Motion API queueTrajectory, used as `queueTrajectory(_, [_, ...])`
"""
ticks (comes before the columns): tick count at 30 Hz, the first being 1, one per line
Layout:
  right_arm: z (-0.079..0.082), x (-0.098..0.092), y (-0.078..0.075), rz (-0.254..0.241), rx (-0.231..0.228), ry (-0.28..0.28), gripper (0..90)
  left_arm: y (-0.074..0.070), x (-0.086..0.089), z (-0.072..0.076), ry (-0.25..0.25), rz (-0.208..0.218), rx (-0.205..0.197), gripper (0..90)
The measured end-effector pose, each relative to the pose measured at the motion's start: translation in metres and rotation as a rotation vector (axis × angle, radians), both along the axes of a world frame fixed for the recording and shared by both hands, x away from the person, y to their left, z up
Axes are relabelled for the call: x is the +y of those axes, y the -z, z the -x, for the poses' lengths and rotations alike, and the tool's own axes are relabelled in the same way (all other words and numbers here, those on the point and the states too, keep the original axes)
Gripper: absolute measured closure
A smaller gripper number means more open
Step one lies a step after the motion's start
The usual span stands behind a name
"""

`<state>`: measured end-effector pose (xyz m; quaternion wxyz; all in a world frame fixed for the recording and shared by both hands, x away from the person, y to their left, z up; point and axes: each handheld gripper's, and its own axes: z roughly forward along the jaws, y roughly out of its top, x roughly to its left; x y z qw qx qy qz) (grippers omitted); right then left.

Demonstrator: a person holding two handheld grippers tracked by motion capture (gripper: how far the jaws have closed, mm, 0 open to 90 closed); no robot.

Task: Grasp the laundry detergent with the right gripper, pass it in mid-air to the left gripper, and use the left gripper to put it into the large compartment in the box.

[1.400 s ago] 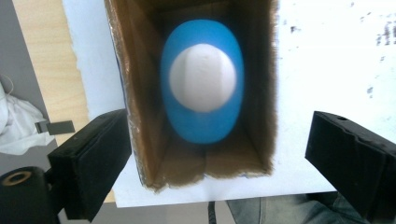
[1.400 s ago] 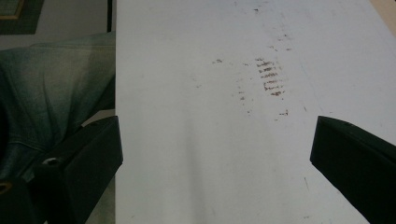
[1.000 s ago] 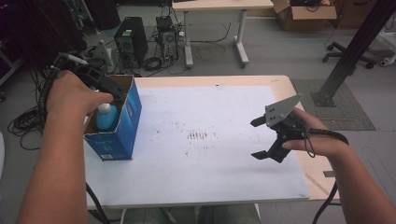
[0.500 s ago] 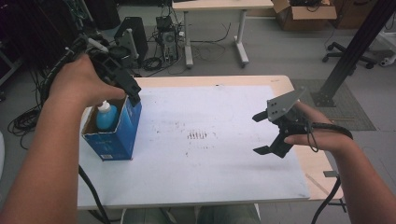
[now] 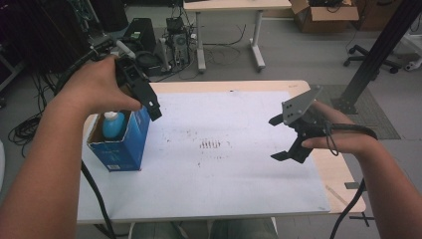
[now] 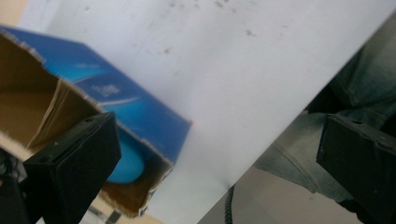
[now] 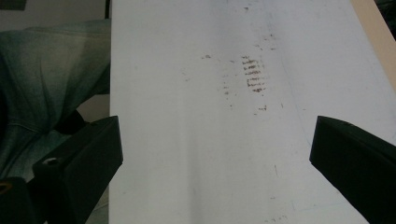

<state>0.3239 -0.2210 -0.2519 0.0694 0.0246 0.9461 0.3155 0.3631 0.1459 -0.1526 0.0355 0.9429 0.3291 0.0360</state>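
1. Nearest the person, at about 4 o'clock on the table (image 5: 343,172), the right gripper (image 5: 279,138) hangs above the white sheet (image 5: 224,174) with its jaws spread wide and nothing between them. It sits almost where it was a second ago — idle, waiting.
2. At mid-table, the smudged marks (image 5: 213,144) on the sheet lie bare; nothing stands near them.
3. At 9 o'clock, the blue box (image 5: 122,149) stands open-topped at the sheet's left edge, and the blue bottle (image 5: 113,124) stands upright inside it.
4. Just above the box's far right corner, the left gripper (image 5: 154,110) has lifted up and out — a second ago it was low at the box's mouth. Its jaws are spread and empty in the left gripper view, the box (image 6: 130,116) below them.
5. My reading: the bottle has just been let go in the box, so the placing looks done and the left hand is clearing away.
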Motion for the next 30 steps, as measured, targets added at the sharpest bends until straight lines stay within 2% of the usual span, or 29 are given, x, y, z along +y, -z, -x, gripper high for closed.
queueTrajectory(2, [-0.001, 0.002, 0.000, 0.015, 0.000, 0.000, 2.7, 0.002, -0.006, 0.004, 0.056, 0.010, 0.020, 0.2])
queueTrajectory(6, [-0.004, 0.005, 0.001, 0.045, 0.010, 0.002, 2.7, 0.007, -0.014, 0.010, 0.133, 0.007, 0.051, 0.2])
queueTrajectory(9, [-0.005, 0.008, 0.003, 0.073, 0.017, -0.003, 2.8, 0.011, -0.021, 0.013, 0.186, 0.006, 0.061, 0.2])
queueTrajectory(10, [-0.006, 0.010, 0.003, 0.086, 0.019, -0.009, 2.8, 0.014, -0.027, 0.017, 0.237, 0.001, 0.057, 0.2])
queueTrajectory(11, [-0.006, 0.010, 0.003, 0.086, 0.019, -0.009, 2.8, 0.014, -0.027, 0.017, 0.237, 0.001, 0.057, 0.2])
queueTrajectory(12, [-0.006, 0.010, 0.004, 0.088, 0.019, -0.009, 2.8, 0.017, -0.030, 0.018, 0.261, 0.002, 0.070, 0.2])
queueTrajectory(13, [-0.008, 0.011, 0.004, 0.103, 0.021, -0.014, 2.9, 0.023, -0.036, 0.020, 0.331, -0.013, 0.072, 0.2])
queueTrajectory(14, [-0.008, 0.011, 0.004, 0.103, 0.021, -0.014, 2.9, 0.023, -0.036, 0.020, 0.331, -0.013, 0.072, 0.2])
queueTrajectory(15, [-0.009, 0.011, 0.004, 0.108, 0.020, -0.015, 2.9, 0.026, -0.039, 0.021, 0.358, -0.026, 0.066, 0.2])
queueTrajectory(16, [-0.011, 0.012, 0.004, 0.121, 0.017, -0.011, 2.8, 0.034, -0.044, 0.022, 0.393, -0.031, 0.086, 0.2])
queueTrajectory(17, [-0.012, 0.012, 0.004, 0.126, 0.014, -0.017, 2.9, 0.034, -0.044, 0.022, 0.393, -0.031, 0.086, 0.2])
queueTrajectory(18, [-0.014, 0.012, 0.004, 0.133, 0.015, -0.019, 2.9, 0.041, -0.049, 0.022, 0.426, -0.042, 0.104, 0.2])
queueTrajectory(21, [-0.016, 0.013, 0.006, 0.147, 0.018, -0.015, 2.9, 0.048, -0.053, 0.021, 0.451, -0.050, 0.121, 0.2])
queueTrajectory(24, [-0.020, 0.014, 0.010, 0.170, 0.025, -0.012, 3.0, 0.057, -0.060, 0.020, 0.482, -0.068, 0.130, 0.2])
queueTrajectory(30, [-0.029, 0.017, 0.019, 0.221, 0.049, 0.006, 3.3, 0.064, -0.066, 0.019, 0.531, -0.080, 0.125, 0.2])
